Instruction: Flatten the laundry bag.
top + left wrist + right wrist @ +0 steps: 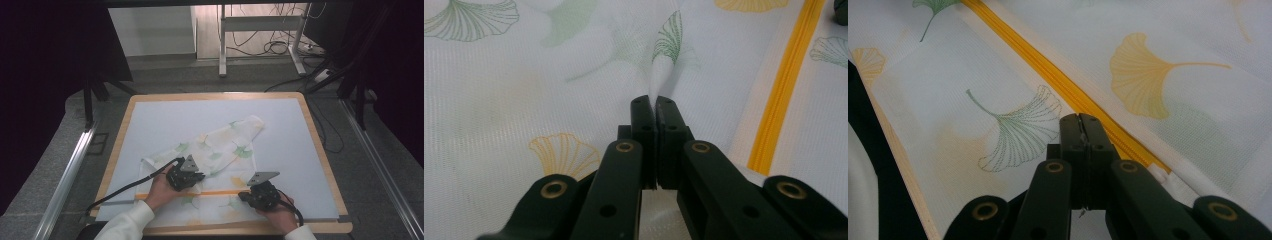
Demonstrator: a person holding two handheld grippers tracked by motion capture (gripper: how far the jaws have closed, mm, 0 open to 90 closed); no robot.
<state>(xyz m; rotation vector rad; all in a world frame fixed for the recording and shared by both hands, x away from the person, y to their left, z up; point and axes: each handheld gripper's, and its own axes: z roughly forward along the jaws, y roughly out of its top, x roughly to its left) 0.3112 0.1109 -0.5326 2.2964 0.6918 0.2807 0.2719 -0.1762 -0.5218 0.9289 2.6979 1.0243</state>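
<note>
Fabric item: a white mesh bag printed with green and yellow ginkgo leaves (220, 150) lies flat on the pale blue mat (160, 120), reaching from the mat's near edge up toward its middle, its far corner pointing to the far right.
Texture: fine woven mesh, thin enough that the leaf prints on the layer beneath show through faintly; rumpled in its far half, smoother near the front.
Zipper: a straight yellow zipper (220, 192) with white tape runs across the bag parallel to the near edge; it looks closed in the right gripper view.
Contents: nothing can be made out inside the bag.
Support: the mat covers a light wooden tabletop (320, 150) whose bare border shows all round.
Left gripper (655, 102): black jaws pressed together on a raised fold of the mesh, just on the far side of the zipper.
Right gripper (1081, 120): jaws closed at the zipper line near the bag's right end; a small metal piece seems caught between them, though whether it is the zipper pull cannot be told.
Hands: left hand (159, 192) and right hand (277, 216) hold the grippers, white sleeves at the near edge.
</note>
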